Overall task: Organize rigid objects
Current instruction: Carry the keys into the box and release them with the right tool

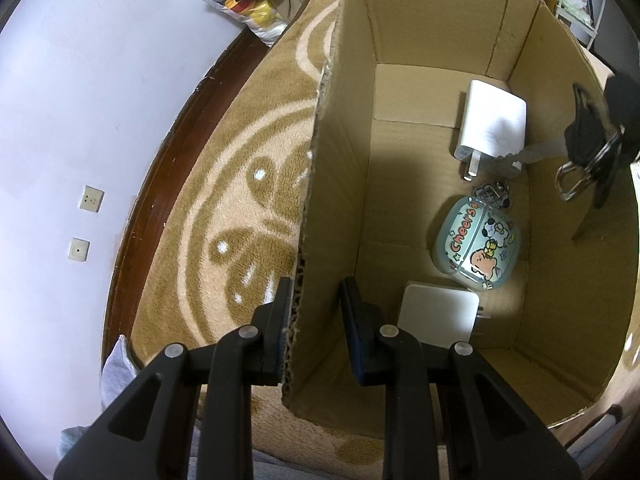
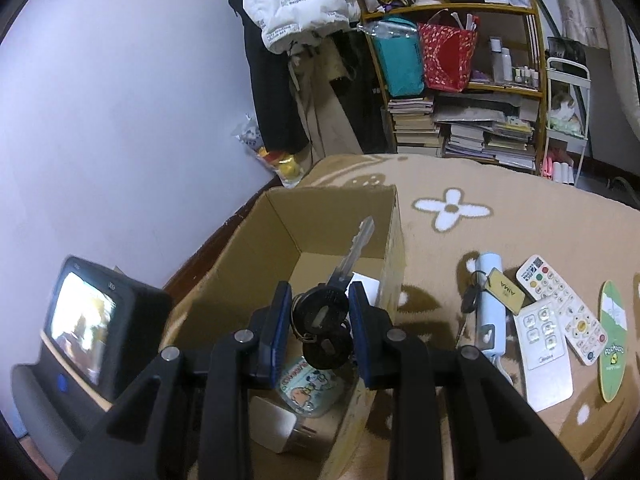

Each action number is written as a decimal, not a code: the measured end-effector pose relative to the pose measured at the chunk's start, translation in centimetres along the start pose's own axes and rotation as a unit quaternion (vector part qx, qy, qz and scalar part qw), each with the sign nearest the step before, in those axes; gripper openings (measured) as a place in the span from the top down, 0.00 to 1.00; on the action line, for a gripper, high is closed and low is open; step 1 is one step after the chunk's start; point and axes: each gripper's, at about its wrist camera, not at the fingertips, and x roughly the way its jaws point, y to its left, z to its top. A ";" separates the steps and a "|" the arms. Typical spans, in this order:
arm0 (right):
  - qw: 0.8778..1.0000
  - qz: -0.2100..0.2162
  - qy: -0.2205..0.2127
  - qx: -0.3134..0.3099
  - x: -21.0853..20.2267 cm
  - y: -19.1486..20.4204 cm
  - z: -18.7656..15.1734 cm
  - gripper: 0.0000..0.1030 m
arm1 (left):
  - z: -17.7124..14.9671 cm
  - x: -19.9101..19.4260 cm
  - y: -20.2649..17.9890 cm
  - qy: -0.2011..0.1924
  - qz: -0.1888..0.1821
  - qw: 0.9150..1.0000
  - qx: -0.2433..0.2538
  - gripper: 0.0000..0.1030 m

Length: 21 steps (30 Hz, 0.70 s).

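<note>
Item: bunch of keys point(image 2: 326, 320), black-headed, on a ring. It sat between the blue pads of my right claw point(image 2: 319, 330), clenched on the black heads, silver blade pointing forward and up, hanging over the open cardboard box point(image 2: 240, 248).

Box contents: white charger point(image 1: 493, 126) at the far end; cartoon-printed case point(image 1: 478, 246) in the middle; second white charger point(image 1: 438, 314) nearest.

My left claw point(image 1: 316, 330) straddled the box's near wall, one finger outside, one inside, with a gap beside the inner pad; I could not tell if it was gripping.

Blanket point(image 2: 500, 188), right of box: two remotes point(image 2: 560, 320), pale blue device point(image 2: 491, 304), oval green card point(image 2: 613, 340).
</note>
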 end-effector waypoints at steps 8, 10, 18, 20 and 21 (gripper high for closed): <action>0.998 -0.012 0.009 -0.066 -0.1 -0.1 0.4 0.65 | 0.2 -0.2 0.0 -0.004 0.001 1.000 -0.001 0.77; 0.997 -0.021 -0.006 -0.068 -0.7 -0.4 0.6 0.46 | 0.3 -0.3 0.1 -0.006 0.004 1.000 -0.001 0.78; 0.996 -0.058 -0.028 -0.058 -1.6 -2.5 1.9 0.21 | 0.5 -0.5 0.0 -0.009 0.001 1.000 -0.003 0.77; 0.996 -0.066 -0.028 -0.054 -1.4 -3.2 1.9 0.17 | 0.5 -0.6 0.1 -0.010 0.000 1.000 -0.005 0.77; 0.996 -0.073 -0.031 -0.050 -1.3 -3.6 1.9 0.14 | 0.5 -0.5 0.2 -0.010 -0.001 1.000 -0.005 0.77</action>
